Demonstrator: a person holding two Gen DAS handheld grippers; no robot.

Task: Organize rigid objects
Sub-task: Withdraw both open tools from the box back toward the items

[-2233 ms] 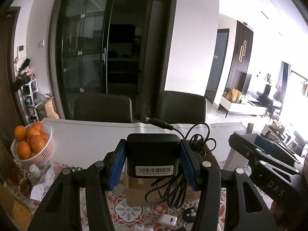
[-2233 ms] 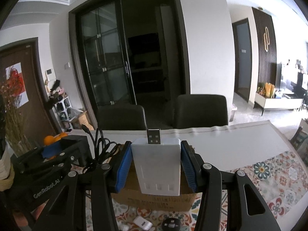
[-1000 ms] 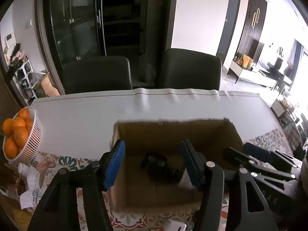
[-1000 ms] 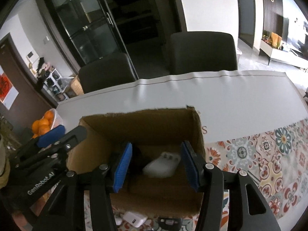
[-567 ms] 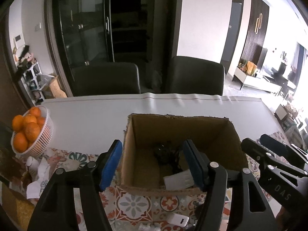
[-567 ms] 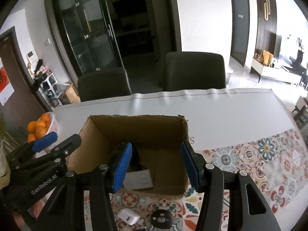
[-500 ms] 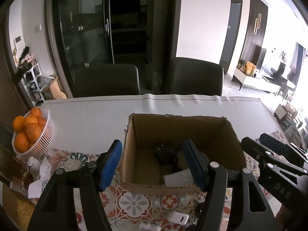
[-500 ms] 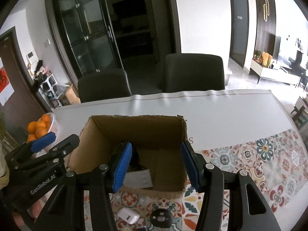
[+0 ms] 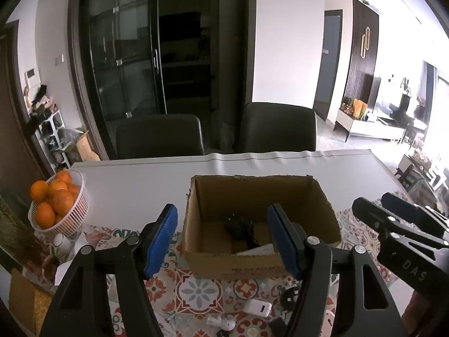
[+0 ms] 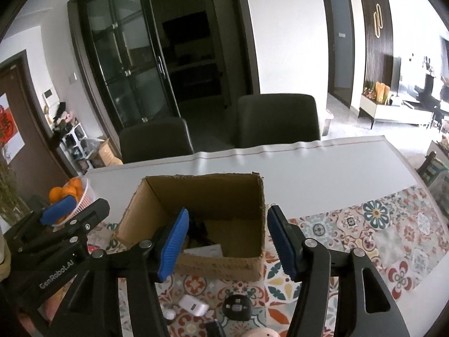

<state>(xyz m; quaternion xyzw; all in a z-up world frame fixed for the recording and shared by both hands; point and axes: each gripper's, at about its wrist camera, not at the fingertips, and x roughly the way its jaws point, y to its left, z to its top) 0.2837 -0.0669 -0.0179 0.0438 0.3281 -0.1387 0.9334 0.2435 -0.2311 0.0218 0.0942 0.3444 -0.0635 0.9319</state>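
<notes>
An open cardboard box (image 9: 322, 205) (image 10: 261, 213) stands on the table. Inside lie a black adapter with its coiled cable (image 9: 240, 226) (image 10: 200, 231) and a white charger (image 9: 259, 250) (image 10: 206, 250). My left gripper (image 9: 224, 233) is open and empty, just in front of the box. My right gripper (image 10: 226, 237) is open and empty, above the box's near right wall. On the patterned cloth in front of the box lie a small white plug (image 9: 256, 307) (image 10: 193, 304), a round black item (image 10: 237, 307) and a white earbud (image 9: 221, 322).
A white basket of oranges (image 9: 57, 202) (image 10: 74, 193) stands at the table's left. Two dark chairs (image 9: 160, 136) (image 10: 277, 119) stand behind the table. The far half of the table (image 9: 126, 185) is white; the near half has a patterned cloth (image 10: 364, 230).
Both grippers let go of the adapter and the charger into the box, opened, and drew back and up. In the last half second they moved little.
</notes>
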